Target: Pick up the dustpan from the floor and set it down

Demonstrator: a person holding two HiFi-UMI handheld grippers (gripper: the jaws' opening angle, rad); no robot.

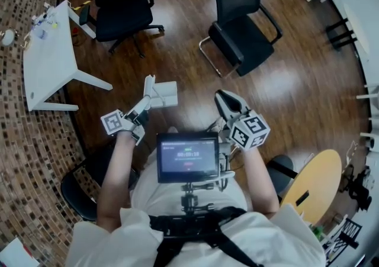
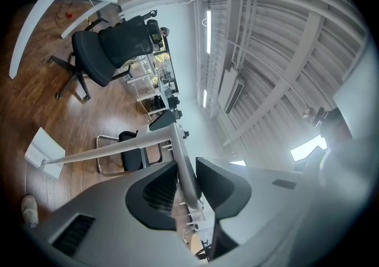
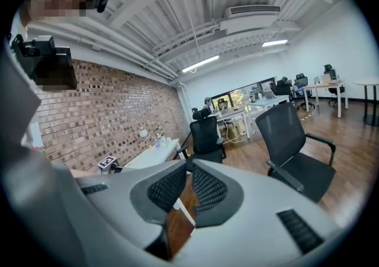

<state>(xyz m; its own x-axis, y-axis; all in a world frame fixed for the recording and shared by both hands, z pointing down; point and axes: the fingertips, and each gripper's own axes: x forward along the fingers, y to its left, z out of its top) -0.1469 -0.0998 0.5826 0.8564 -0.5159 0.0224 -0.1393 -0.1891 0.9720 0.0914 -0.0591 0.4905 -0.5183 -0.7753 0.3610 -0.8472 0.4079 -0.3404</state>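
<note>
White plastic dustpan (image 1: pixel 166 94) is clear of the wooden floor (image 1: pixel 296 82). It is carried by its long handle (image 2: pixel 118 148), which is clamped between the pads of the left gripper (image 1: pixel 147 97). The pan hangs ahead of the jaws over bare boards, between the white table (image 1: pixel 50 64) and the black chair (image 1: pixel 243 23). The right gripper (image 1: pixel 228 103) is closed on nothing. Judged step: setting down. The grip should stay firm and the pan's base should meet the boards flat, away from the chair legs, before release.
</note>
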